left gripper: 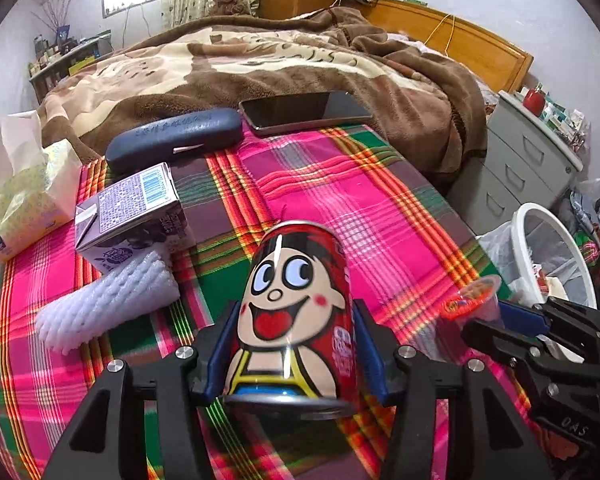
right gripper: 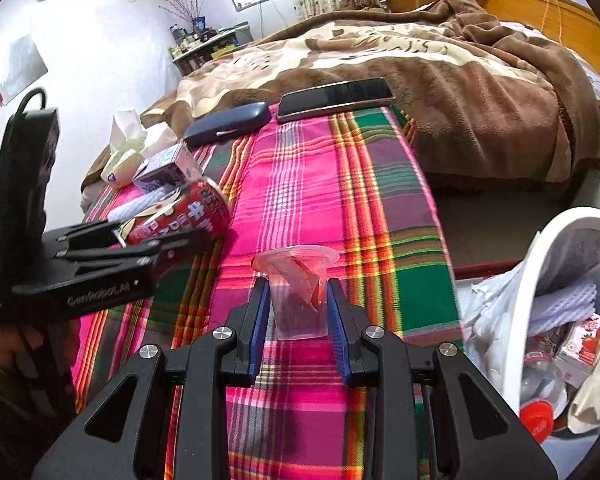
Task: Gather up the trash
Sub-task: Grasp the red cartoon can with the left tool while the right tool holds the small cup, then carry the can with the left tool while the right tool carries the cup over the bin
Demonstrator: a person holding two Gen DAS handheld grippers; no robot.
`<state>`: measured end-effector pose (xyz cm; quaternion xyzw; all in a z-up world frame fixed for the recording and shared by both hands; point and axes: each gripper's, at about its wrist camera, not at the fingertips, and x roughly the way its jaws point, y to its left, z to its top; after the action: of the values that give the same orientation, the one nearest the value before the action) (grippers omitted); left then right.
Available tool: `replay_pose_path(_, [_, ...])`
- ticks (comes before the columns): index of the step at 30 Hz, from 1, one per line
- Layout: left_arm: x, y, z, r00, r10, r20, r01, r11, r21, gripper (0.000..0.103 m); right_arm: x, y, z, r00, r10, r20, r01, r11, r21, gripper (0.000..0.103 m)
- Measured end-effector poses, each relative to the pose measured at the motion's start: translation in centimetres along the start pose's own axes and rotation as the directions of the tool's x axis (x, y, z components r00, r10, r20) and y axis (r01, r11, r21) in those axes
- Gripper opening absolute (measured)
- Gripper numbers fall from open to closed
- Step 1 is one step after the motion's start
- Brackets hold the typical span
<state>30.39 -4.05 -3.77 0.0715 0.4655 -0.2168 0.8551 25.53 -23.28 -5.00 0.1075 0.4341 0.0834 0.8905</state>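
My left gripper (left gripper: pixel 294 332) is shut on a red cartoon drink can (left gripper: pixel 296 312), held above the plaid cloth; the can also shows in the right wrist view (right gripper: pixel 188 212). My right gripper (right gripper: pixel 299 300) is shut on a clear plastic cup (right gripper: pixel 298 292) with a torn red lid, also seen in the left wrist view (left gripper: pixel 474 300). A purple carton (left gripper: pixel 132 216) and a white foam net (left gripper: pixel 108 300) lie on the cloth at the left. A white trash bin (right gripper: pixel 556 280) with a bag and trash inside stands at the right.
A tissue pack (left gripper: pixel 24 188), a dark glasses case (left gripper: pixel 176 138) and a phone (left gripper: pixel 304 112) lie at the table's far side. A bed with a brown blanket (left gripper: pixel 260 60) is behind. A grey drawer unit (left gripper: pixel 528 160) stands at the right.
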Motion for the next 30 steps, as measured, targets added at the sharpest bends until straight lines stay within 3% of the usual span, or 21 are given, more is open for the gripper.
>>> replay_pose_path(21, [-4.7, -3.2, -3.1, 0.996, -0.025, 0.083, 0.027, 0.999, -0.03, 0.053, -3.5, -1.2, -0.9, 0.998, -0.013, 0.067, 0.011, 1.0, 0.026, 0.029])
replay_pose_path(30, [-6.5, -6.1, -3.2, 0.992, -0.046, 0.116, 0.045, 0.999, 0.011, 0.053, -6.1, -3.1, -1.3, 0.992, -0.046, 0.116, 0.039, 0.997, 0.061, 0.029])
